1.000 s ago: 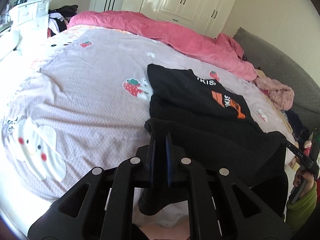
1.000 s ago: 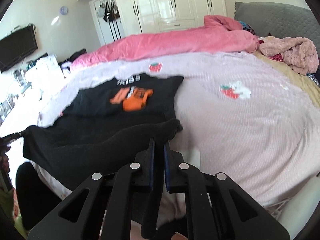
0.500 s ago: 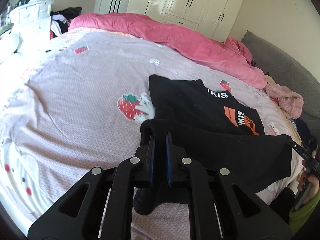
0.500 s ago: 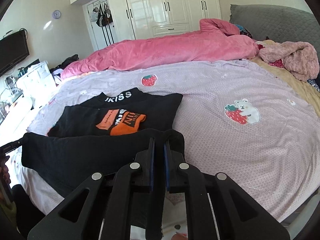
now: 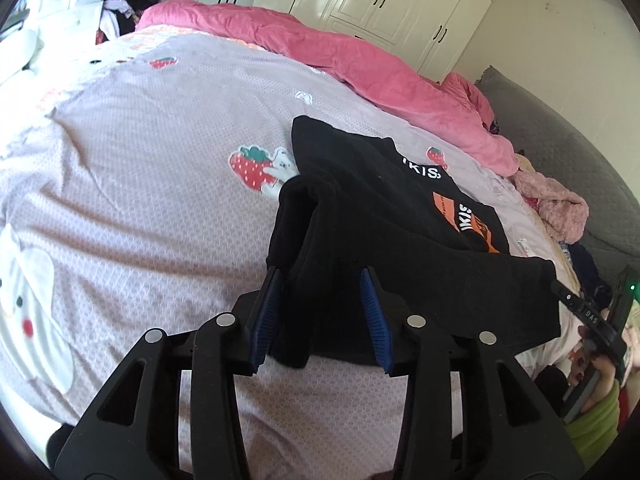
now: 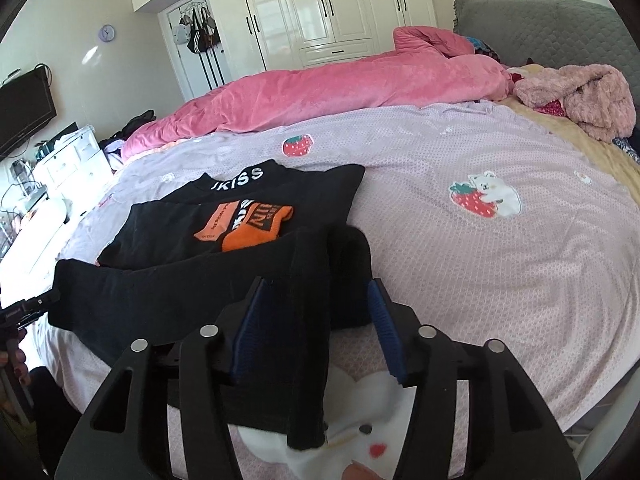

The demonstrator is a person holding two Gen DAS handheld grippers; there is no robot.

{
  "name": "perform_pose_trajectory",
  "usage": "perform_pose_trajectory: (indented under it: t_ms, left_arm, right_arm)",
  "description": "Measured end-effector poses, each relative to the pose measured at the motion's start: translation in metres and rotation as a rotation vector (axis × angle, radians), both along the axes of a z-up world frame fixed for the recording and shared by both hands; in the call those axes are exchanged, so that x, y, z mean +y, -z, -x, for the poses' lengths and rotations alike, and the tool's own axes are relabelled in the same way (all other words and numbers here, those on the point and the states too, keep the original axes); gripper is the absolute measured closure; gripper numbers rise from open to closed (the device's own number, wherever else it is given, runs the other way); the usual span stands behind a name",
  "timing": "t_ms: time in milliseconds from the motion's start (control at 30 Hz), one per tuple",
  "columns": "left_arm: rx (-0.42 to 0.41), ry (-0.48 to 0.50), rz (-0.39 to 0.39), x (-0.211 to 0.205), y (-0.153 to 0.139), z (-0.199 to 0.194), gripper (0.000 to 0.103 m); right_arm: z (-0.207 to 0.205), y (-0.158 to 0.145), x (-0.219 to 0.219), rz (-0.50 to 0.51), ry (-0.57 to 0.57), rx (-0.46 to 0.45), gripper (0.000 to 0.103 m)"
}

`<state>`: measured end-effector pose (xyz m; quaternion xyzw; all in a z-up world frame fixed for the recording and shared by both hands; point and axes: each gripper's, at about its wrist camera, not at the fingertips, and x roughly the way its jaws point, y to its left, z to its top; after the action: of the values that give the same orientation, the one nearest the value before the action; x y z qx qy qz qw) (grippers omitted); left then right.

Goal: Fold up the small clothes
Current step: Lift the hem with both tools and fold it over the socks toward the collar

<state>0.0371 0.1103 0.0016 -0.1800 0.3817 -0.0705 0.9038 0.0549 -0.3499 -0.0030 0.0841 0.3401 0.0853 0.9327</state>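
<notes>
**Both tongs opening over folded black shirt on bed**

The black shirt [image 5: 384, 216] lay on the lilac bedspread [image 5: 140, 168], near the bed's front edge. Its collar end, lettered in white, pointed toward the pink quilt [image 5: 360, 68] at the far side. An orange print [image 6: 248, 222] showed on the chest. The near part of the shirt was doubled over the rest, so that a dark fold ran across the garment between the two tools.

The left tongs [image 5: 322, 312] were opening. Their blue pads [image 5: 266, 316] stood apart, with a bunched corner of the shirt between them. The cloth touched the left-hand pad in the left wrist view; whether it touched the other pad could not be told. Neither pad pressed it.

The right tongs [image 6: 314, 328] were likewise opening. The opposite corner of the fold hung between their pads and drooped past the lower edge of the fingers. The pads were clear of the cloth on the right-hand side in the right wrist view.

In the left wrist view, the right tool and the hand [image 5: 592, 364] holding it showed at the far right edge, with a green sleeve [image 5: 592, 424] below. In the right wrist view, part of the left tool showed at the far left edge.

Elsewhere: a fluffy pink garment [image 6: 580, 96] lay near the grey headboard [image 6: 540, 32], well apart from the shirt. White wardrobes [image 6: 328, 8] stood behind the bed. Strawberry and bear prints [image 6: 484, 194] marked the bedspread.
</notes>
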Motion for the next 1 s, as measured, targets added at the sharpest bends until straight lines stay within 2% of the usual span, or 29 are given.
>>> perform_pose_trajectory:
  t_ms: [100,367,433,467,533,567,700,867,1000]
  left_arm:
    - [0.014,-0.004,0.021,0.003,0.004,0.007,0.064]
    - [0.032,0.024,0.024,-0.002,0.009,0.011,0.063]
    - [0.035,0.032,0.027,-0.004,0.010,0.010,0.063]
    - [0.036,0.033,0.028,-0.005,0.010,0.009,0.065]
    - [0.042,0.034,0.030,-0.005,0.011,0.007,0.082]
    - [0.047,0.034,0.030,-0.005,0.012,0.005,0.098]
    - [0.031,0.052,0.037,-0.007,0.005,0.002,0.099]
    - [-0.051,0.053,0.046,-0.005,-0.028,-0.009,0.099]
    - [-0.085,0.044,0.032,-0.004,-0.045,-0.025,0.099]
  right_arm:
    - [0.012,0.006,0.002,-0.014,-0.012,0.020,0.046]
    - [0.031,0.028,0.006,-0.052,-0.044,0.093,0.047]
    - [0.030,0.031,0.009,-0.052,-0.059,0.103,0.062]
    - [0.029,0.032,0.010,-0.054,-0.065,0.109,0.075]
    - [0.027,0.035,0.012,-0.055,-0.074,0.118,0.089]
    - [0.027,0.036,0.013,-0.055,-0.078,0.122,0.092]
    - [0.027,0.032,0.011,-0.072,-0.088,0.107,0.093]
    - [0.024,0.004,0.008,-0.070,-0.102,-0.006,0.094]
    - [0.007,-0.015,0.004,-0.080,-0.098,-0.068,0.094]
